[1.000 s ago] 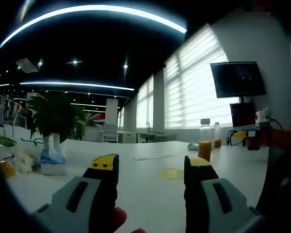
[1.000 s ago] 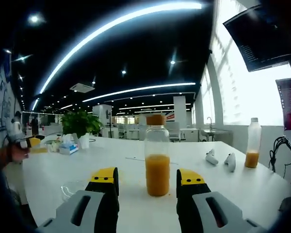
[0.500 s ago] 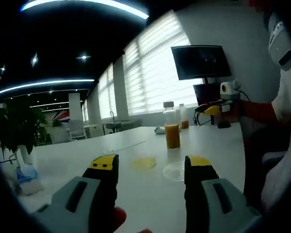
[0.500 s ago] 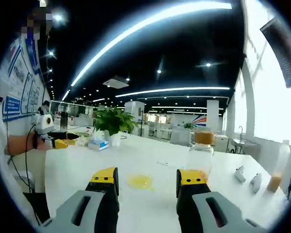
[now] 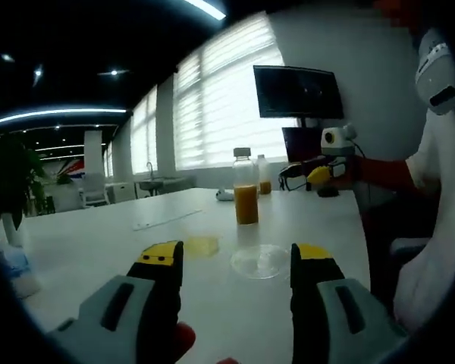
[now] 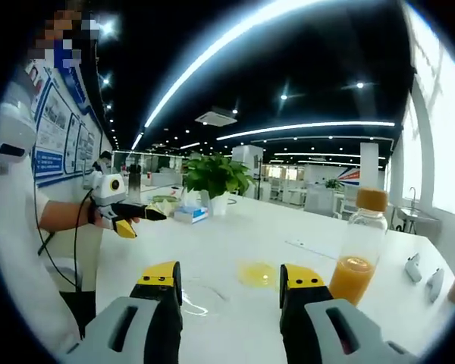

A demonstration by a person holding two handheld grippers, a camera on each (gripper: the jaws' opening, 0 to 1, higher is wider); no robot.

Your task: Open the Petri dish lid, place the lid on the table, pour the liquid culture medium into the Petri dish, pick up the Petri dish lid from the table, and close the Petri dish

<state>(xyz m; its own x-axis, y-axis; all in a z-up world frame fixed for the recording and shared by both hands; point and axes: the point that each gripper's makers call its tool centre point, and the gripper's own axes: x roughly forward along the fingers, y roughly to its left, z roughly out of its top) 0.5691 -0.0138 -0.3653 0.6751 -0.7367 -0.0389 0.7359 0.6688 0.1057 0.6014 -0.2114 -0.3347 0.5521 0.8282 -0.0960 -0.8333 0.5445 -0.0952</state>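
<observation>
Both views had swung round over the last second, so that the left gripper (image 5: pixel 235 262) and right gripper (image 6: pixel 230 277), jaws wide apart and empty, faced the lidded Petri dish (image 5: pixel 261 260) mid-desk beside the bottle (image 5: pixel 245 196); lid removal remained pending.

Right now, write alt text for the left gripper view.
The left gripper, jaws open, hovers over a white table facing a clear Petri dish lid. Beyond it sit a yellow-filled Petri dish and an orange liquid bottle.
</observation>
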